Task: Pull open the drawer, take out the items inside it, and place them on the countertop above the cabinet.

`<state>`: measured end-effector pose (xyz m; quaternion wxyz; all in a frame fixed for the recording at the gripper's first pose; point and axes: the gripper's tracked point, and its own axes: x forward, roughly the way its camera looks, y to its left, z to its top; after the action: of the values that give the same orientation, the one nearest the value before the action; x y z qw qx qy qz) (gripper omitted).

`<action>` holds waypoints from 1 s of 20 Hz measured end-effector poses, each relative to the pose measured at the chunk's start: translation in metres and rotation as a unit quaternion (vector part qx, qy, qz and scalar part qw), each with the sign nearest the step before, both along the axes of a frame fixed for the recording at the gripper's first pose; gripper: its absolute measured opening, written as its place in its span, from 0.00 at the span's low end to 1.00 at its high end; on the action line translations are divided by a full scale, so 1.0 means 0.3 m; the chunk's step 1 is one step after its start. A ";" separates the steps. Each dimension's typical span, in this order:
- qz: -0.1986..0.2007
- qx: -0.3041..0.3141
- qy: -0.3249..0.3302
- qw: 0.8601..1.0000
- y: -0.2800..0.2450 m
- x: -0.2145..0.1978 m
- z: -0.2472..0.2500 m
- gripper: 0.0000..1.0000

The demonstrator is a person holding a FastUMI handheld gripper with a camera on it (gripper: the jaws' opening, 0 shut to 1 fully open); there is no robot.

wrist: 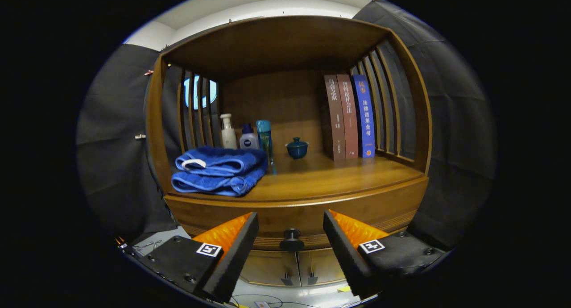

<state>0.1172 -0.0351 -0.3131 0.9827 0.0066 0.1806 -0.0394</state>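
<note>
You are holding the claw wide open and empty, its two fingers standing either side of the drawer knob, which is sitting between them and slightly beyond the tips. The drawer is still closed, its curved front flush under the surface of the cabinet.

Step in hand: taking the knob. Keep it centred between the fingers as you are advancing, and close only once both fingers are flanking its stem, not its front face. The knob looks small and dark against the shadowed wood, so its exact depth from the tips is hard to judge here; approach slowly.

Pull straight back along the drawer's travel, without lifting or twisting, since a small round knob will likely slip under a skewed pull.

The surface is already carrying a folded blue towel, bottles, a small lidded cup and books. The open stretch in front of the cup and books looks best for the items.
</note>
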 end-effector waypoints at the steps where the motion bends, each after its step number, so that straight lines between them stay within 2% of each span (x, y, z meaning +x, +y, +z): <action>1: 0.000 -0.003 0.005 1.000 -0.006 -0.003 -0.020 0.96; 8: -0.003 0.004 0.055 0.998 -0.014 0.049 -0.228 0.93; 10: -0.007 -0.004 0.061 0.998 -0.025 0.057 -0.251 0.88; 12: -0.011 0.000 0.075 0.997 -0.029 0.049 -0.275 0.74; 14: -0.012 0.009 0.072 0.997 -0.033 0.049 -0.271 0.55; 18: -0.006 0.000 0.085 0.996 -0.031 0.049 -0.277 0.34; 20: -0.006 0.006 0.090 0.996 -0.031 0.047 -0.277 0.34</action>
<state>0.1314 -0.0442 -0.3962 0.9622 0.0099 0.2685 -0.0450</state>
